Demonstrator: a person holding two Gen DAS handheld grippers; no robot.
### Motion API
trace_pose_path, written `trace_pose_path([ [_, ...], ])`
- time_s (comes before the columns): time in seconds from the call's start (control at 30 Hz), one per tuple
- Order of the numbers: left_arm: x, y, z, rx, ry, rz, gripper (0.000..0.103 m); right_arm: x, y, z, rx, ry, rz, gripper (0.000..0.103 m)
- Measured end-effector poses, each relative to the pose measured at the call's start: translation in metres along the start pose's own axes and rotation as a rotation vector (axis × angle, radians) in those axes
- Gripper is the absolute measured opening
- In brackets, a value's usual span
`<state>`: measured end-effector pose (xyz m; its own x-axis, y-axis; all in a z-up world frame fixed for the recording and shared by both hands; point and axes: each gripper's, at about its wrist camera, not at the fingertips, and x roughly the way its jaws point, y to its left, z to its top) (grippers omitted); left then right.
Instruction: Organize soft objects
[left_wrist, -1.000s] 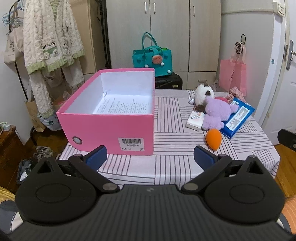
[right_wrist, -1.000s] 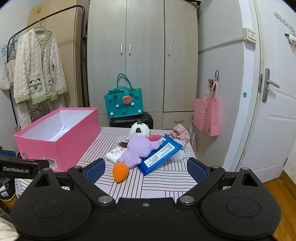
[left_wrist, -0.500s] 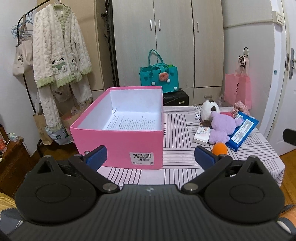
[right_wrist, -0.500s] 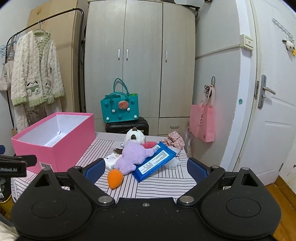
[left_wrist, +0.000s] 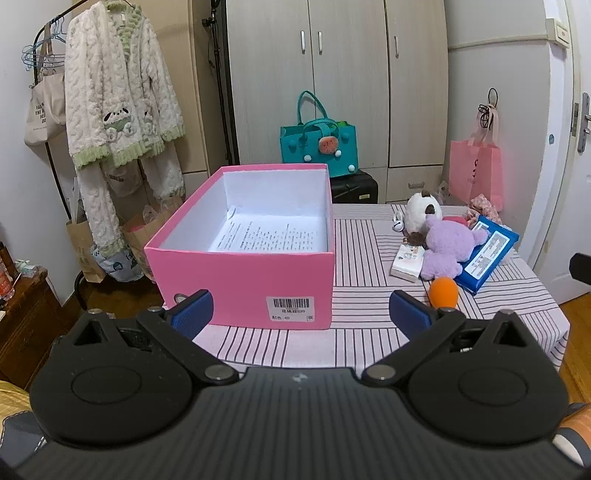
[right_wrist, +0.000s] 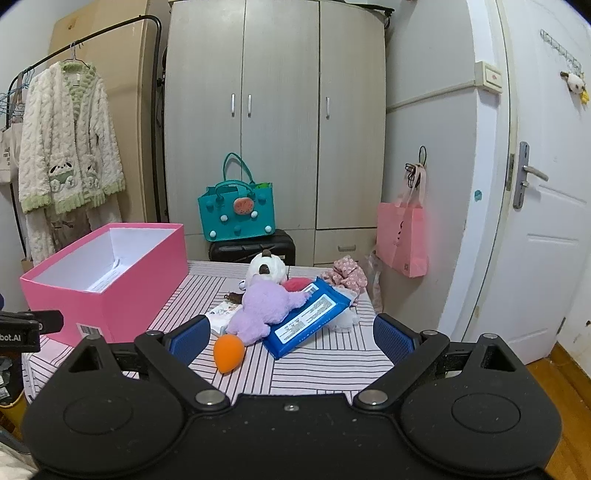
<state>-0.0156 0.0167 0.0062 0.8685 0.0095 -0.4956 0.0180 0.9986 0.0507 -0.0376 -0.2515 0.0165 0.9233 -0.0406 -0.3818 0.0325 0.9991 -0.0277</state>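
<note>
Pink cardboard box (left_wrist: 258, 273), open-topped with a printed sheet on its floor, sits at ten o'clock on the striped tablecloth (left_wrist: 354, 266). Left gripper (left_wrist: 301, 313) hangs before it, jaws spread wide, holding nothing. At two o'clock lie the orange egg-shaped sponge (left_wrist: 443, 292), purple plush toy (left_wrist: 445, 245) and blue wipes packet (left_wrist: 487, 254), bunched together. Right gripper (right_wrist: 291, 338) gapes wide, empty, facing that pile.
</note>
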Motion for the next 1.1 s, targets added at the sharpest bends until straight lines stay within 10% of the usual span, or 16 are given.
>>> trace_pose_path([
  [1.1, 0.010, -0.001, 0.001, 0.018, 0.055, -0.023, 0.103, 0.009, -0.011, -0.006, 0.026, 0.042, 0.034, 0.097],
])
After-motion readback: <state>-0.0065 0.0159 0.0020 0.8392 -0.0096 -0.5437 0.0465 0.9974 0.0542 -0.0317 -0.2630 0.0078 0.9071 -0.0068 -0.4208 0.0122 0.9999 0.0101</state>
